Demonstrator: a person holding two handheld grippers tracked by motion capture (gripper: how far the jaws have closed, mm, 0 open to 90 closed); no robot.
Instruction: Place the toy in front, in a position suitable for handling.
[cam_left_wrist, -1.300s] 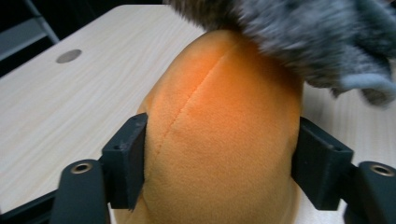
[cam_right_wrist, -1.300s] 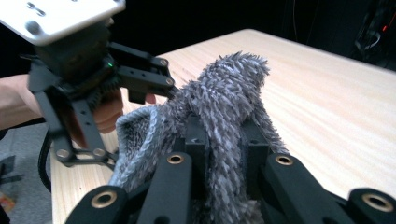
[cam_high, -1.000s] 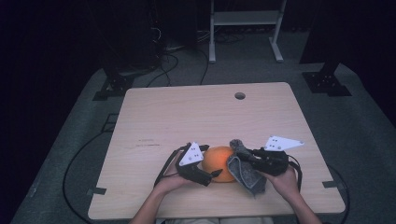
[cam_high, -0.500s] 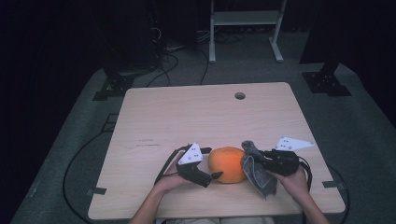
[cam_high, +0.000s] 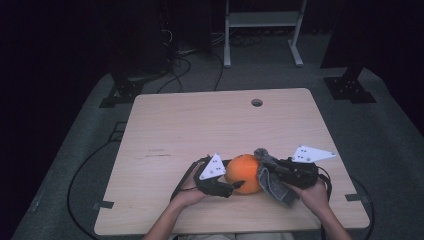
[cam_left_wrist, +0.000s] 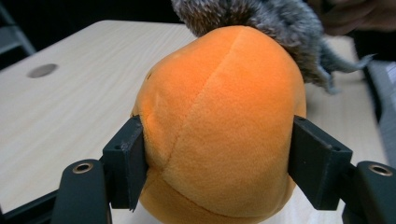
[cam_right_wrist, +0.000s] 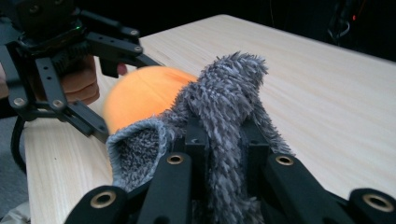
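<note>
A: What is hidden?

B: The grey cloth (cam_right_wrist: 224, 116) covers the right gripper (cam_right_wrist: 219, 140), whose jaws pinch it, and part of the orange plush ball (cam_left_wrist: 219, 121).

A: Since earlier?

B: The left gripper (cam_left_wrist: 217, 163) has just been closing; its pads now press the ball's sides near the table's (cam_high: 200, 125) front edge.

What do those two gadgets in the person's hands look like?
Each is a hand-held tool of black bars joined with brass-ringed rivets, ending in two blocky black jaws. The left gripper and right gripper each carry a pale three-cornered plate with small dark dots on top. Black cables trail from them off the table. The forearms are bare; no sleeves show.
</note>
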